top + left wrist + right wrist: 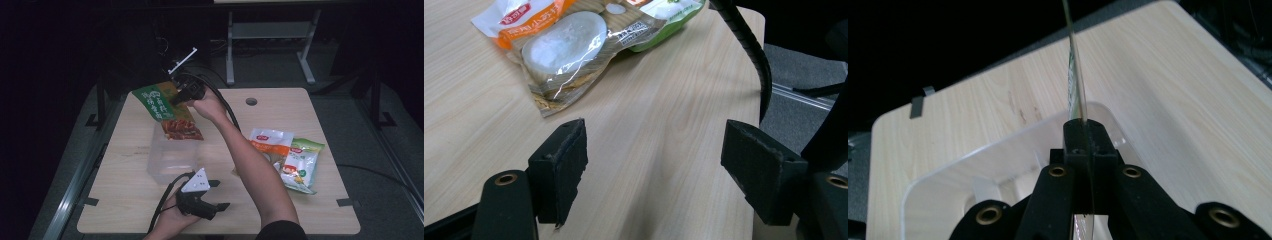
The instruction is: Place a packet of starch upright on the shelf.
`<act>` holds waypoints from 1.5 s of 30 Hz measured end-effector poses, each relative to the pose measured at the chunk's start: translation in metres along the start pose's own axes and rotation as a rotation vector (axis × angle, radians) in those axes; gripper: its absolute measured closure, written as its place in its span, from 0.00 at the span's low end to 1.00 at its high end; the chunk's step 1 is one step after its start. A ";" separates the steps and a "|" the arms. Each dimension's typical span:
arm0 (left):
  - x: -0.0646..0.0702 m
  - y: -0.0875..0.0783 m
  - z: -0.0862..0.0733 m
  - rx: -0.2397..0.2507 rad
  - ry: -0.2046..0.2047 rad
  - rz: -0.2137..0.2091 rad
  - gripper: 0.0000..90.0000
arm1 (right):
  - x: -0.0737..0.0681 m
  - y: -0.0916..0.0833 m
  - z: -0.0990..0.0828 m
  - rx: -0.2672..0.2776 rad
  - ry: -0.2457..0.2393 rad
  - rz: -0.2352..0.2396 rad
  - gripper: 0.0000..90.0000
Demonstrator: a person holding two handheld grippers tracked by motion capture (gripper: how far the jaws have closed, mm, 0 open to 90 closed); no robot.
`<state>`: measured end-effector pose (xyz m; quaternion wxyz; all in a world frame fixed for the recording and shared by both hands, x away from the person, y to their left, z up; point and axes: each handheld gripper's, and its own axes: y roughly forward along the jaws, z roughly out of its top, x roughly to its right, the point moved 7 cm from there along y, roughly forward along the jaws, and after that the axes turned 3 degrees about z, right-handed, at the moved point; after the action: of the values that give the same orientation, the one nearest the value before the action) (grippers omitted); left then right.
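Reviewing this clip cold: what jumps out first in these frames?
The right gripper holds a green snack packet up over the clear plastic bin at the table's middle. The left gripper rests open near the front edge. Two more snack packets lie at the right.

dim room, grey floor (350, 95), pale wooden table (280, 107).

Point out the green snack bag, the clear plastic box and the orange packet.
green snack bag (156, 100), high view, its printed upper half
clear plastic box (167, 167), high view, its near wall
orange packet (541, 27), left gripper view, its orange band
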<state>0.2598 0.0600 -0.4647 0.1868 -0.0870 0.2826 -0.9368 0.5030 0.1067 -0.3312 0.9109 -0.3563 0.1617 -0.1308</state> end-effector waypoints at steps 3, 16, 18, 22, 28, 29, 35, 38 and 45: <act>0.002 0.001 0.001 0.009 -0.014 -0.003 0.29 | -0.004 -0.003 0.000 0.027 0.005 0.011 1.00; 0.005 0.005 0.000 -0.003 0.004 -0.011 0.29 | -0.002 -0.015 -0.014 0.234 0.055 0.031 1.00; 0.005 0.005 0.000 -0.004 0.012 -0.011 0.29 | 0.001 -0.016 -0.015 0.247 0.061 0.033 1.00; 0.005 0.004 0.000 -0.004 0.013 -0.012 0.29 | 0.002 -0.016 -0.017 0.225 0.048 0.031 1.00; 0.005 0.004 0.000 -0.005 0.011 -0.013 0.29 | 0.003 -0.013 -0.018 0.230 0.038 0.034 1.00; 0.005 0.004 0.000 -0.003 0.010 -0.013 0.29 | 0.003 -0.012 -0.017 0.237 0.036 0.038 1.00; 0.005 0.003 0.000 -0.001 0.011 -0.011 0.29 | 0.004 -0.004 -0.024 0.260 0.035 0.038 1.00; 0.005 0.003 0.000 -0.004 0.016 -0.011 0.29 | 0.007 0.001 -0.030 0.264 0.050 0.045 1.00; 0.005 0.004 0.000 -0.002 0.003 -0.015 0.29 | 0.012 0.010 -0.045 0.236 0.047 0.056 1.00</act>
<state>0.2564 0.0550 -0.4666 0.1793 -0.0877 0.2834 -0.9380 0.4979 0.0817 -0.3716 0.9458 -0.2386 0.1766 -0.1317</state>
